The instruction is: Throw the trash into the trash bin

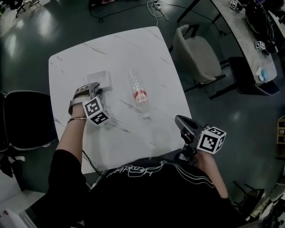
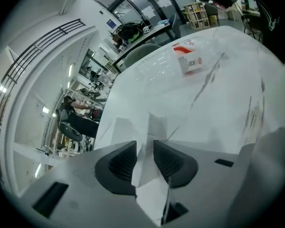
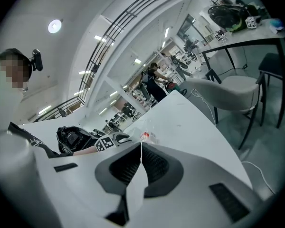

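Note:
A folded white paper (image 1: 100,78) lies on the white marble table (image 1: 147,46), left of the middle. My left gripper (image 1: 96,85) comes down on its near edge. In the left gripper view the paper (image 2: 156,127) rises as a crimped ridge between the two pads, and the left gripper (image 2: 145,144) is shut on it. A clear plastic bottle (image 1: 139,94) with a red and white label lies on its side at the table's middle, to the right of the paper; the bottle (image 2: 180,58) lies beyond the jaws. My right gripper (image 1: 179,120) hovers at the table's near right edge, shut with nothing in it (image 3: 141,145). No trash bin is in view.
A grey chair (image 1: 199,56) stands off the table's right side and a black chair (image 1: 26,120) off its left. A long desk (image 1: 242,27) with gear on it runs along the top right. Cables (image 1: 156,6) lie on the dark floor beyond the table.

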`<state>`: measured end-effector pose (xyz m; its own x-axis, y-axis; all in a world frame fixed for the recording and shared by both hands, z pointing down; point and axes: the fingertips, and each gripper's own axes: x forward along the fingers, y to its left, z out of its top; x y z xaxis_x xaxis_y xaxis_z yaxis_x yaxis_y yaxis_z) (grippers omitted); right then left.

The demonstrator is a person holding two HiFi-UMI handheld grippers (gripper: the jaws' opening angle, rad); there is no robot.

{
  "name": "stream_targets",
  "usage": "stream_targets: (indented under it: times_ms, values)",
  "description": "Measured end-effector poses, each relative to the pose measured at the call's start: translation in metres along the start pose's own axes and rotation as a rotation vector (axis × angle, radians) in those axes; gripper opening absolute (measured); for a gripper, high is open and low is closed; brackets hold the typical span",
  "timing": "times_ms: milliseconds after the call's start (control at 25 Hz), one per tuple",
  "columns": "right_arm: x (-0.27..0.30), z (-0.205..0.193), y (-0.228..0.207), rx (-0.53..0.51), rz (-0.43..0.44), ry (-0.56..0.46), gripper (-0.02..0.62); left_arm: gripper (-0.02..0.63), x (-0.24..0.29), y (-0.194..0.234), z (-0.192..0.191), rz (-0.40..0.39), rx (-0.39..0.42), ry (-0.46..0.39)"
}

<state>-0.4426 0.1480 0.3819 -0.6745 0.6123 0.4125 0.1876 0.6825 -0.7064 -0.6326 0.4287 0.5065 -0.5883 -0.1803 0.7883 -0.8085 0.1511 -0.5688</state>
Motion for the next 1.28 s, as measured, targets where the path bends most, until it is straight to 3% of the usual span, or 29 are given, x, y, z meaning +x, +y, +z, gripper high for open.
stream_targets:
  times_ms: [280, 600, 920, 1080, 1280]
  values:
    - [-0.012, -0.01, -0.009, 0.029, -0.012, -0.026, 0.034, 0.061, -0.002, -0.007, -0.001, 0.018, 0.091, 0.035]
    - [-0.039, -0.021, -0.014, 0.058, -0.017, -0.064, 0.034, 0.054, -0.022, -0.007, 0.022, 0.036, 0.037, 0.006]
    - [-0.086, -0.033, -0.013, 0.059, -0.037, -0.101, 0.034, 0.052, -0.084, 0.018, 0.087, 0.109, -0.195, -0.151]
    - [-0.121, -0.034, -0.011, 0.048, -0.05, -0.144, 0.034, 0.052, -0.133, 0.018, 0.138, 0.146, -0.252, -0.279]
    - [-0.171, -0.042, -0.012, 0.042, -0.077, -0.204, 0.034, 0.052, -0.186, -0.014, 0.213, 0.08, -0.314, -0.458]
